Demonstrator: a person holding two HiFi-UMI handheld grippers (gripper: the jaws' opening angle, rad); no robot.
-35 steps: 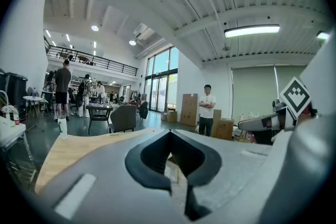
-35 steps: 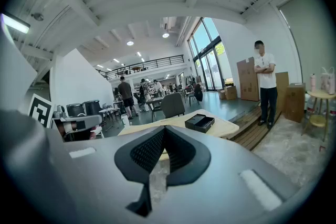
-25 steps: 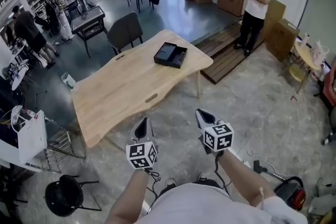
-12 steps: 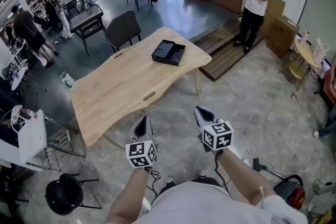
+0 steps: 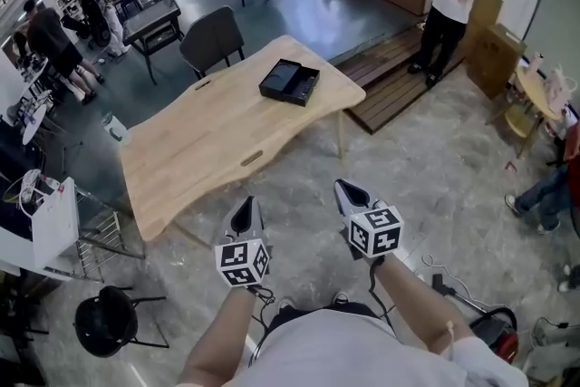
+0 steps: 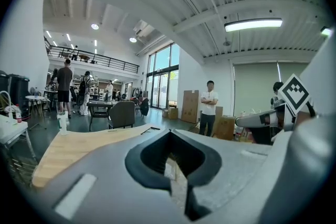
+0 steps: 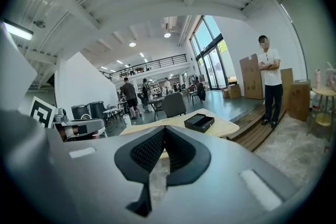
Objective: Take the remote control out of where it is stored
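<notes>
Black open box (image 5: 290, 82) lies on the wooden table (image 5: 208, 149), toward its far end. The inside reads dark with a greyish patch, and I cannot pick out the remote control at this range. I hold left gripper (image 5: 244, 213) and right gripper (image 5: 349, 193) over the floor, well apart from the box, both with jaws together on nothing.

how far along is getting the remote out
Nothing done yet. Left tongs and right tongs are shut and empty, over the floor short of the table. Left to do: reach the box on it and lift out the remote, which I can't make out here.
</notes>
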